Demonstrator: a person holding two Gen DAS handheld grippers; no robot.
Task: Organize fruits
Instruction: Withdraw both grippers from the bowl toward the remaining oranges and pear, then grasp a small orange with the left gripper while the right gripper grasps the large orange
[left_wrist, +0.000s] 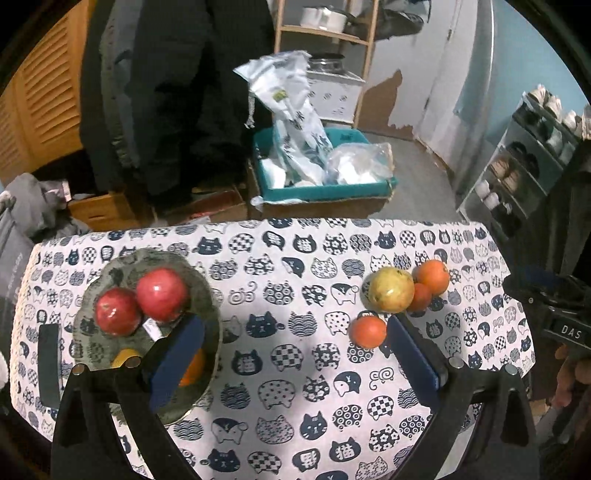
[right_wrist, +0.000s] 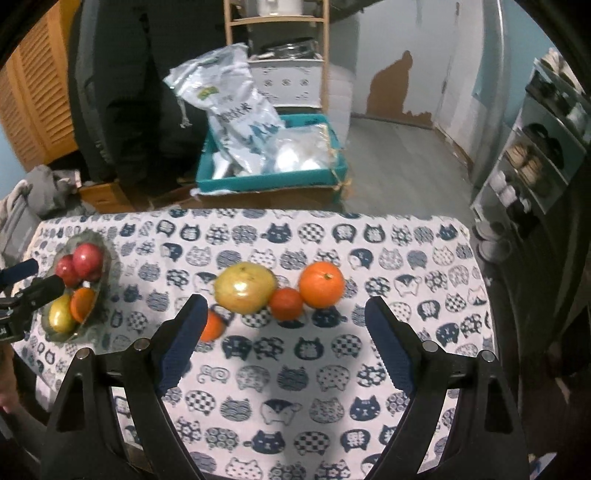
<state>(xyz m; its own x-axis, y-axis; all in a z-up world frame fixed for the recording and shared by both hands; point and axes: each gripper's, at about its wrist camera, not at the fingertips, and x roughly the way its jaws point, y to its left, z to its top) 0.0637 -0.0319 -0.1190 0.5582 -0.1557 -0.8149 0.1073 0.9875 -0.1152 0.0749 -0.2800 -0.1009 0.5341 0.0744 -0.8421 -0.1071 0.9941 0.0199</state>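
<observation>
A grey-green plate (left_wrist: 207, 295) (right_wrist: 107, 254) at the table's left holds two red apples (left_wrist: 160, 293) (right_wrist: 86, 260), an orange (left_wrist: 194, 369) (right_wrist: 82, 303) and a yellow fruit (right_wrist: 61, 317). On the cloth to the right lie a yellow-green apple (left_wrist: 391, 290) (right_wrist: 244, 287), a large orange (left_wrist: 433, 277) (right_wrist: 321, 284), a small orange (left_wrist: 421, 295) (right_wrist: 286, 302) and another small orange (left_wrist: 368, 331) (right_wrist: 212, 326). My left gripper (left_wrist: 295, 336) is open and empty, its left finger over the plate. My right gripper (right_wrist: 286, 314) is open and empty, just short of the loose fruits.
The table carries a cat-print cloth (left_wrist: 288, 369) (right_wrist: 295, 387). Beyond its far edge stand a teal crate of plastic bags (left_wrist: 321, 184) (right_wrist: 269, 173), a wooden shelf (left_wrist: 325, 33) and a shoe rack (left_wrist: 524, 162) on the right.
</observation>
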